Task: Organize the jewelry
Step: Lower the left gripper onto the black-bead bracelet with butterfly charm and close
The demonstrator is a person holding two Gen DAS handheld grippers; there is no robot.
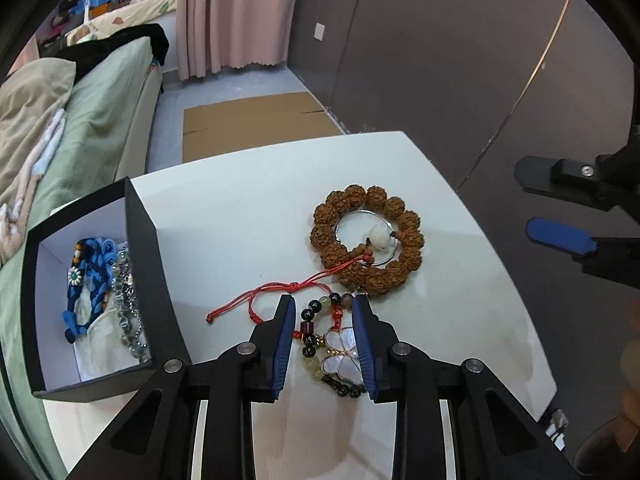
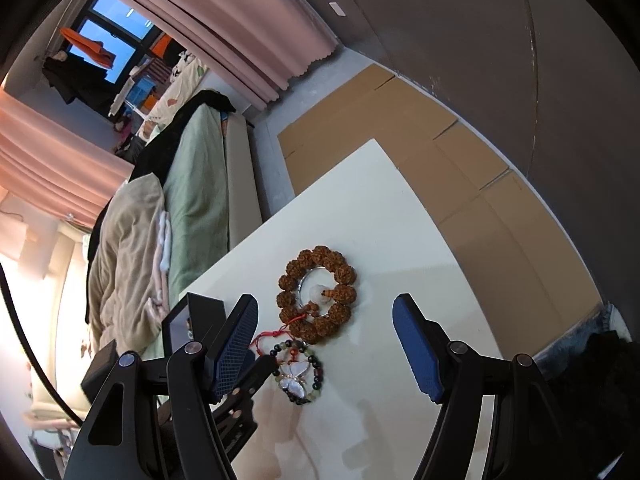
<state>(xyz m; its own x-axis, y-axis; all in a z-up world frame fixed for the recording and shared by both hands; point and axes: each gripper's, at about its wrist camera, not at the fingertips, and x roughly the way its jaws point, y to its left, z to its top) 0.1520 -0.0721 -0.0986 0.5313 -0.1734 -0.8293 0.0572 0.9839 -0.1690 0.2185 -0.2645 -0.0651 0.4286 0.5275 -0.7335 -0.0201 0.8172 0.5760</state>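
1. We see the butterfly bracelet (image 1: 320, 344) lying on the white table (image 1: 240, 216) near its front edge; its mixed dark and pale beads ring a pearly butterfly charm (image 1: 344, 354); the right wrist view shows the same bracelet (image 2: 298, 372) flat on the tabletop.
2. The left gripper (image 1: 324, 344) straddles that bracelet, one blue pad on each side; the jaws are narrowed; the right pad looks to touch the charm's edge, while the left pad stands clear of the beads with table showing between, so we do not count it as a grip.
3. A red cord (image 1: 272, 294) loops on the table just beyond the left pad and runs up to the brown bracelet (image 1: 366, 240); that ring of large rough beads lies further in, with a metal ring (image 1: 366, 236) and a white bead (image 1: 380, 238) inside it.
4. At the table's left edge stands an open black box (image 1: 148, 264) with a white lining; a blue braid (image 1: 90, 280) and a clear bead strand (image 1: 128, 300) lie inside.
5. The right gripper (image 2: 326, 344) hangs over the table with its jaws wide apart and nothing between them; its blue pad (image 1: 560, 236) shows at the right of the left wrist view, well apart from the jewelry.
6. Beyond the table we see flat cardboard (image 1: 252, 120) on the floor, a bed with a green cover (image 1: 100, 112), pink curtains (image 1: 236, 12) and a dark wall (image 1: 440, 60).
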